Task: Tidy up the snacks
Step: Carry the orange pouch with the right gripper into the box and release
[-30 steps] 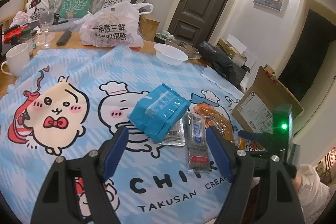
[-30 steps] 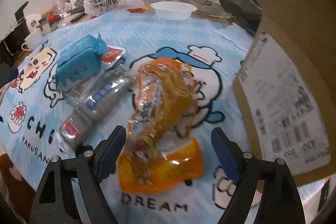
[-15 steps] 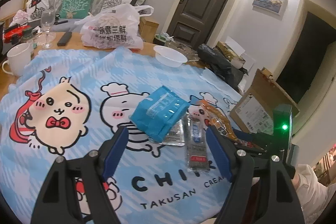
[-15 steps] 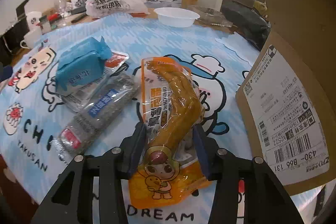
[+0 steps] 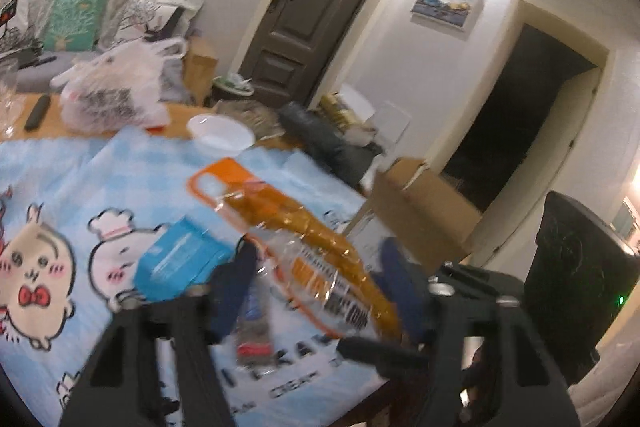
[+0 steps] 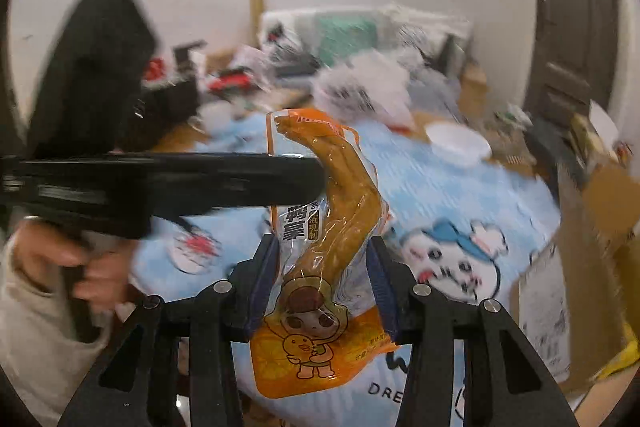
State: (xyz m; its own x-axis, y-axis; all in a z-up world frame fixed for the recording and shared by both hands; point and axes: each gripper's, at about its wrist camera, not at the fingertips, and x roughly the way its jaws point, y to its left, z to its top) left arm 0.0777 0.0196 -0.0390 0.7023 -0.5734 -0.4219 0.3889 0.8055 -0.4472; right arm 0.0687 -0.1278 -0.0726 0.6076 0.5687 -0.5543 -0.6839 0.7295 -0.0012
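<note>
Right claw clamped narrow on the orange snack pouch, pinched at mid-length between the blue pads, raised clear of the blue cartoon cloth on the surface, upper end tilted away from the claw. Left claw spread wide and gripping nothing, same pouch slanting through the gap between its fingers, blue packet lying on the cloth just left of them. Farther out, white bowl straight ahead of the left claw, cardboard box off to its right.
</note>
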